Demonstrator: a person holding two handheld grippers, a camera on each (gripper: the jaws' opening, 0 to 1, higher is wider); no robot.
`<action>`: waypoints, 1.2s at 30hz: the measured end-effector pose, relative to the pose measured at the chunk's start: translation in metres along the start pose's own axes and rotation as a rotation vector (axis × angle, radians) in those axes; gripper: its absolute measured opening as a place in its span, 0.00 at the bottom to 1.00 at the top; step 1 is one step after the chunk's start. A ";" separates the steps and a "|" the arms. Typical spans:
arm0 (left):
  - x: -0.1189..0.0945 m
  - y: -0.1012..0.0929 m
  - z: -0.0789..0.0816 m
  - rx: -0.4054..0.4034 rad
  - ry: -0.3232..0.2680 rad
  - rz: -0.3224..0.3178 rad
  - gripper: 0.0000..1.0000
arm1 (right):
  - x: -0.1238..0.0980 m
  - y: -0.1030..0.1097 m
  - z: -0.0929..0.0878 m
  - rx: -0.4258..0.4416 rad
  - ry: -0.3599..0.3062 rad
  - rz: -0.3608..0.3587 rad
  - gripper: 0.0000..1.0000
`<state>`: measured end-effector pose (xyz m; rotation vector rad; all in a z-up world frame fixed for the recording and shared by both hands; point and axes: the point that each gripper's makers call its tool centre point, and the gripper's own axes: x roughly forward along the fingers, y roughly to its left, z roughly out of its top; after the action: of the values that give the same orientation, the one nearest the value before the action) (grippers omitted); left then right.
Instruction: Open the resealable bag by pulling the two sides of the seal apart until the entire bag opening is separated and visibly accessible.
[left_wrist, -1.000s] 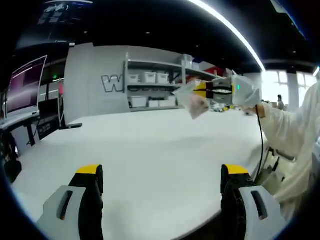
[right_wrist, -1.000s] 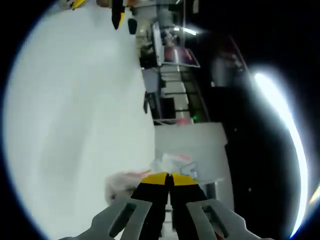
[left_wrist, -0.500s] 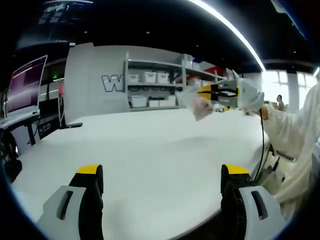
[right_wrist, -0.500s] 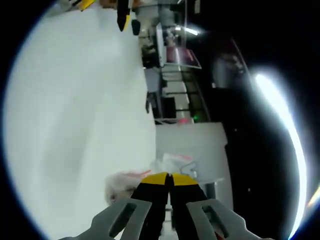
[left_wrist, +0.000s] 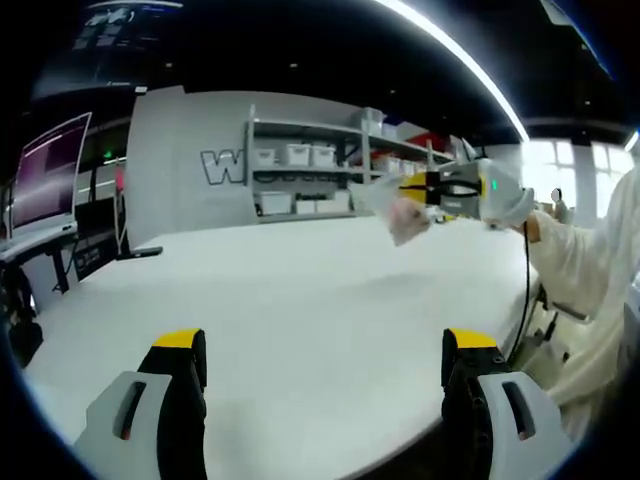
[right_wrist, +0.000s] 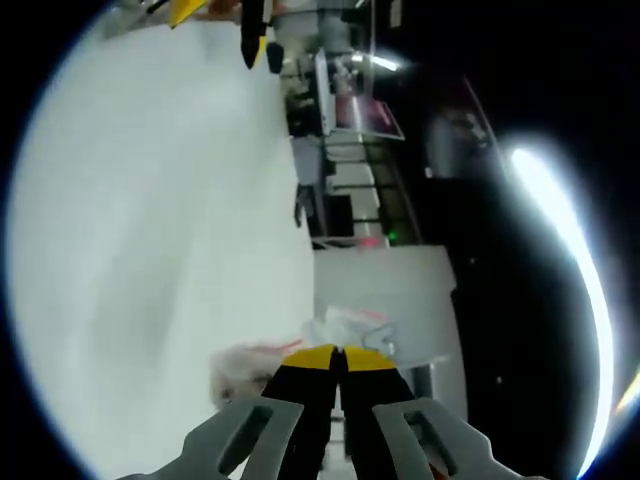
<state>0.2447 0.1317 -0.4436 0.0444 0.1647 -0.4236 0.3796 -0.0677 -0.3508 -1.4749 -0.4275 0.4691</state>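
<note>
A small clear resealable bag (left_wrist: 398, 205) with something pinkish inside hangs in the air above the far right of the white table (left_wrist: 300, 300), pinched by my right gripper (left_wrist: 412, 186), which reaches in from the right. In the right gripper view the same bag (right_wrist: 300, 345) bulges out just past my shut yellow-tipped fingertips (right_wrist: 318, 357). My left gripper (left_wrist: 325, 345) stands open low over the table's near edge, jaws wide apart, nothing between them, well short of the bag. Its yellow tips (right_wrist: 250, 30) show at the top of the right gripper view.
A person's white sleeve (left_wrist: 590, 270) and a black cable (left_wrist: 522, 290) sit at the right. Shelves with white bins (left_wrist: 300, 175) line the back wall. A monitor (left_wrist: 50, 170) stands at the left, and a dark flat item (left_wrist: 140, 252) lies at the table's far left edge.
My right gripper with the bag has drifted slightly rightward and upward in the left gripper view. The left gripper stays still and open.
</note>
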 end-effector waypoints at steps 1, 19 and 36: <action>0.000 0.000 0.000 0.000 0.000 0.000 0.97 | -0.001 0.001 0.000 -0.001 0.001 0.001 0.00; 0.002 0.000 -0.003 -0.003 0.005 -0.003 0.97 | -0.012 0.014 0.003 0.000 -0.001 0.017 0.00; 0.001 0.000 -0.006 -0.005 0.006 -0.004 0.97 | -0.027 0.032 0.000 0.041 0.013 0.040 0.00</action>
<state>0.2446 0.1318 -0.4491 0.0408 0.1721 -0.4266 0.3556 -0.0812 -0.3820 -1.4481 -0.3772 0.4970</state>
